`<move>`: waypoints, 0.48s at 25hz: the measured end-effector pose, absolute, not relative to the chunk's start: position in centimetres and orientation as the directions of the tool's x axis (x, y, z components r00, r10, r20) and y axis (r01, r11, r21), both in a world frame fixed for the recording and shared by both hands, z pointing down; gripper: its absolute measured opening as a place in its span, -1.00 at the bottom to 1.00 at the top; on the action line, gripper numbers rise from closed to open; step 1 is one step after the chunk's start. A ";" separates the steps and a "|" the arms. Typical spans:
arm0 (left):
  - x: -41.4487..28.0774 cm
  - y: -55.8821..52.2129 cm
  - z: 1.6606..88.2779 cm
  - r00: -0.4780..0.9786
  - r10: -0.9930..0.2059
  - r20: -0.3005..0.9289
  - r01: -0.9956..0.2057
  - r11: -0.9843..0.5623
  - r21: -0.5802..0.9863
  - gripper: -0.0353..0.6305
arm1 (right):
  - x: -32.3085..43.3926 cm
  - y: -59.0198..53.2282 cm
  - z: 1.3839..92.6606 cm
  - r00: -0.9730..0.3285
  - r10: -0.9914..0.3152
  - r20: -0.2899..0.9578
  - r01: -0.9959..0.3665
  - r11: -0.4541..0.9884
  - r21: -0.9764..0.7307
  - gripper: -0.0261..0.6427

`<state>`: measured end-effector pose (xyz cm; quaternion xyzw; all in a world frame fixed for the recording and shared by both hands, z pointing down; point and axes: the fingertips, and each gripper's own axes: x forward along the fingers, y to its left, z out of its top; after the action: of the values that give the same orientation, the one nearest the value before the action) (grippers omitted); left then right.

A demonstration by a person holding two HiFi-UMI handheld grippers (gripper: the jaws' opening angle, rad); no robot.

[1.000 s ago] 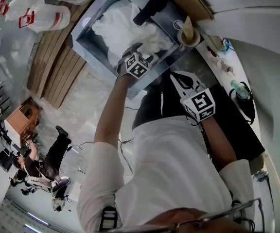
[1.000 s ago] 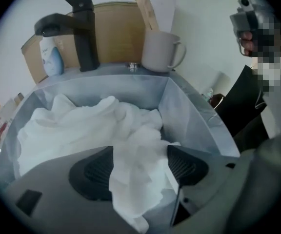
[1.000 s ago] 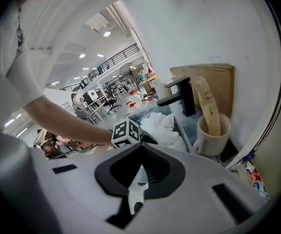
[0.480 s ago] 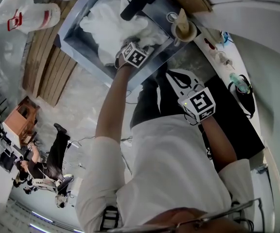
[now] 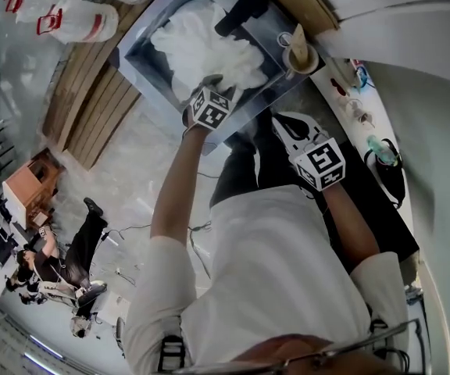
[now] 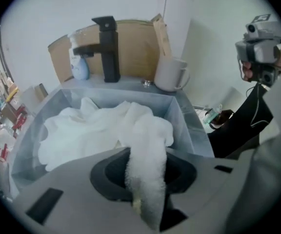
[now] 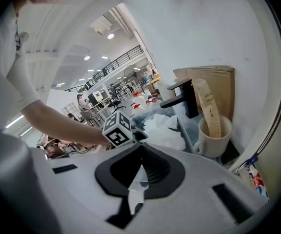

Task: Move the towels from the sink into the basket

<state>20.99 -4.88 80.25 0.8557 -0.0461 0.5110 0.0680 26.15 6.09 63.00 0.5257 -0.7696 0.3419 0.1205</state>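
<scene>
Towel [image 6: 146, 145] end sits pinched in left gripper [image 6: 147, 191], whose jaws have just been closing on it for the lift; rest of pile [image 6: 79, 135] lies in sink [image 6: 191, 128]. Right gripper [image 7: 136, 184] waits aside, jaws together & empty.

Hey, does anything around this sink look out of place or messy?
Yes: crumpled white towels lie heaped in the sink, and a sheet of brown cardboard stands propped behind the black faucet. Nothing looks spilled or broken.
</scene>
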 end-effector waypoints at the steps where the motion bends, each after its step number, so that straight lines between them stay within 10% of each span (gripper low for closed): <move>1: 20.6 -5.0 79.1 0.487 -0.026 0.873 -0.160 -0.985 0.060 -0.54 | 26.1 5.8 62.7 -0.423 -0.727 0.541 -0.891 0.224 -0.396 -0.93; 12: 14.9 -5.7 66.1 0.641 -0.259 0.723 -0.377 -0.926 0.002 -0.55 | 22.9 3.0 57.3 -0.458 -0.749 0.479 -0.880 0.307 -0.362 -0.93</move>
<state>14.88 -5.68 66.07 0.9026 -0.1763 0.3854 0.0762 22.93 3.00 57.32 0.5086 -0.8007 0.2963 0.1111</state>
